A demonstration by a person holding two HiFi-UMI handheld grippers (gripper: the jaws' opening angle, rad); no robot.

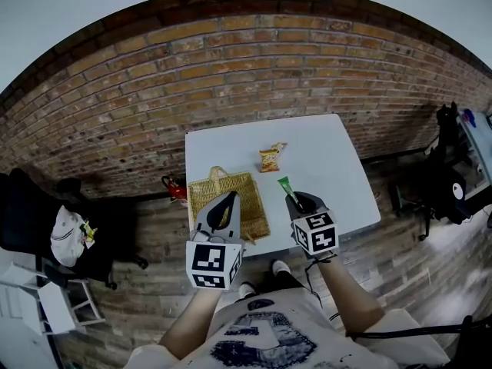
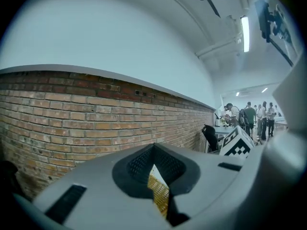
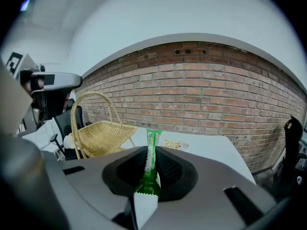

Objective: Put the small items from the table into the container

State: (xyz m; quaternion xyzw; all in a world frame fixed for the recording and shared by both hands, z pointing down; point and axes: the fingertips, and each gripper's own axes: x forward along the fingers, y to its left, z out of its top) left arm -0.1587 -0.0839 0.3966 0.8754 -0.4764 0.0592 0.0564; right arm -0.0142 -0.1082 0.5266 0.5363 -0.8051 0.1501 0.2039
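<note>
- Your left forearm reaches forward from your body. The left tongs [image 1: 228,200] sit over the near end of the basket [image 1: 256,206] and point about level at the brick wall [image 1: 254,68].
- The left tongs are closed on the basket. In the left gripper view, wicker shows pinched between the pads.
- Your right forearm reaches forward beside the left. The right tongs [image 1: 298,197] point slightly downward above the front part of the worktop [image 1: 330,152].
- The right tongs are clamped on the green sachet [image 1: 286,184]. The sachet sticks out past the tips and is clear of the worktop.
- The basket is at the front left of the worktop, just beside the right tongs. Its handle [image 1: 217,172] is at the far end.
- Inside the basket, the part that shows is bare wicker. The left tongs cover the rest.
- The orange packet [image 1: 270,158] lies flat on the worktop beyond the basket, apart from it and from the sachet.
- Count: one basket, one green sachet, one orange packet, two tongs.
</note>
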